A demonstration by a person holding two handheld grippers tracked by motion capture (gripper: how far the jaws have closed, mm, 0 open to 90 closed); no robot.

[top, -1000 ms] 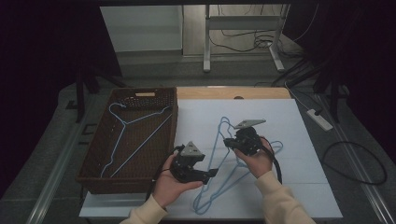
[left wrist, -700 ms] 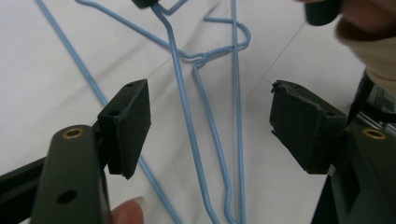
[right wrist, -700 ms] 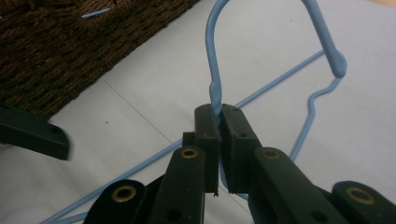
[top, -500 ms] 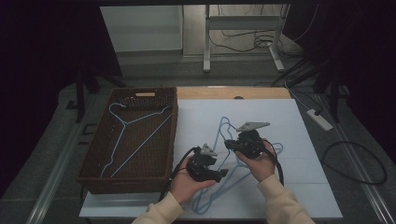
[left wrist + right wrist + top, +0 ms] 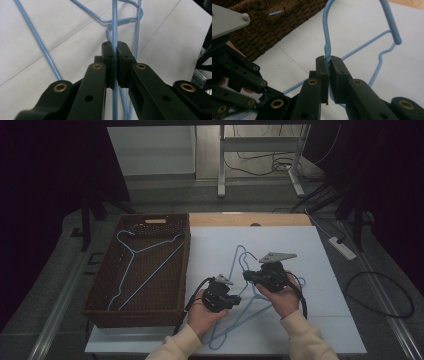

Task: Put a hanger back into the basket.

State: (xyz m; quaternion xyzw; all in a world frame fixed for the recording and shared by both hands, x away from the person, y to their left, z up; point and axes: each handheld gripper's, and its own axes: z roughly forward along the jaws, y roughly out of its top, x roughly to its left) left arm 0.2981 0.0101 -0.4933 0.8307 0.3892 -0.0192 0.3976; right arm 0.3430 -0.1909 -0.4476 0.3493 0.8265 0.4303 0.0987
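A: Both grippers clamped on light-blue wire hangers (image 5: 239, 285) on white table (image 5: 320, 250)?
B: Yes. Left gripper (image 5: 115, 53) just closed on a bar, right gripper (image 5: 329, 62) pinches a hook neck. Tangled; can't tell whether it's the same hanger.

Table (image 5: 345, 320): white top surface with faint seam lines; a bare wooden strip (image 5: 280, 219) runs along the far edge. Resting on it: brown wicker basket (image 5: 186, 265) at left; apparently two overlapping blue wire hangers (image 5: 237, 261) at centre
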